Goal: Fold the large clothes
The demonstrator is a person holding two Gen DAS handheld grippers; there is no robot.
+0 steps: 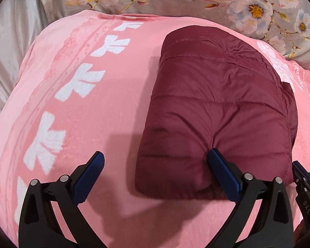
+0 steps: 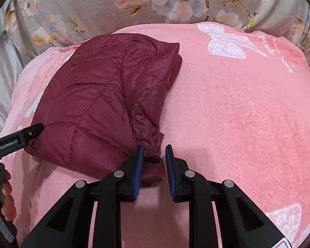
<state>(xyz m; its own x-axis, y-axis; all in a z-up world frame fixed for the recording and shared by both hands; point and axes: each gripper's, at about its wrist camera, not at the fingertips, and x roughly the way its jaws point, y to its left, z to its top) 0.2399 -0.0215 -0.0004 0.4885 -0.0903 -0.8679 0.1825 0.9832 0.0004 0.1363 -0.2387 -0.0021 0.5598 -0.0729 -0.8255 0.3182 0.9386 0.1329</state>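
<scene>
Jacket (image 2: 97, 103) underside hidden (corner perhaps touching fingers (image 2: 140, 165)).

Quilted nylon on fleece

My ribbed blue pads (image 2: 140, 171) are facing a slick, faintly glossy puffer jacket (image 2: 97, 107) lying on a fuzzy matt pink blanket (image 2: 237, 113).

Folded maroon quilted jacket (image 2: 105, 101): sole bulky obstacle, lying left of centre on the pink blanket (image 2: 237, 113).
Blanket right of jacket: bare, open to passage.
Blanket left of jacket (image 1: 72, 103): bare strip, passable.
Floral cover (image 2: 93, 6): bunched along the far edge, bounding reach.
Near edge: blanket strip partly taken by left gripper (image 1: 156, 161) and right gripper (image 2: 154, 155).
</scene>
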